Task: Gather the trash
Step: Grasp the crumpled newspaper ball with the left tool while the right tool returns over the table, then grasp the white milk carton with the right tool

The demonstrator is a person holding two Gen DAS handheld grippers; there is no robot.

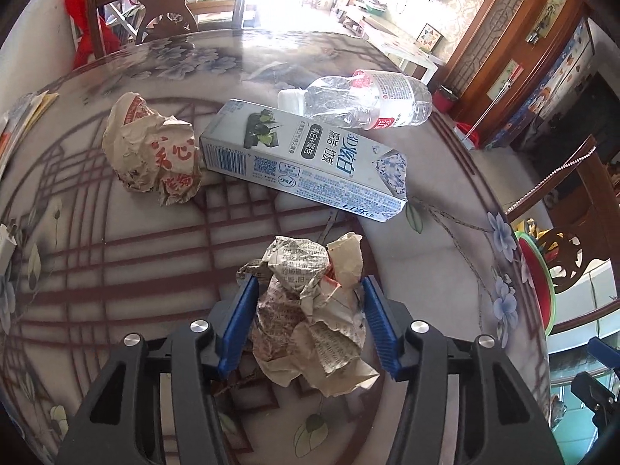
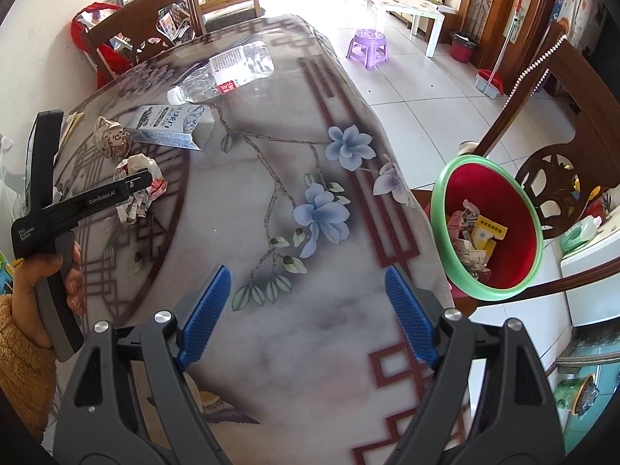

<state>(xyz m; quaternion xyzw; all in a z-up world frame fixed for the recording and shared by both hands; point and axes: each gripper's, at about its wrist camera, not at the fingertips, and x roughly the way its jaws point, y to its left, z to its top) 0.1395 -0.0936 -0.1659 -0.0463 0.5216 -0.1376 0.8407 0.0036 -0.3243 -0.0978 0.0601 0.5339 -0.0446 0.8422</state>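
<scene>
Left gripper (image 1: 308, 302): squeezing the paper ball (image 1: 310, 317) on the table (image 1: 116, 271).
Right gripper (image 2: 308, 310): wide open, holding nothing, over the table.
Box (image 1: 302, 155): lying beside the bottle (image 1: 360, 99).
Bin (image 2: 488, 228): past the table edge.

on the table (image 2: 310, 329) lie two crumpled newspaper balls — one (image 1: 310, 317) between blue pads, one (image 1: 153, 147) farther off — plus one toothpaste box (image 1: 306, 155) and one clear plastic bottle (image 1: 364, 99). one red bin (image 2: 490, 228) with a green rim stands beside the table — several scraps inside, too jumbled to count. two grippers show.
</scene>
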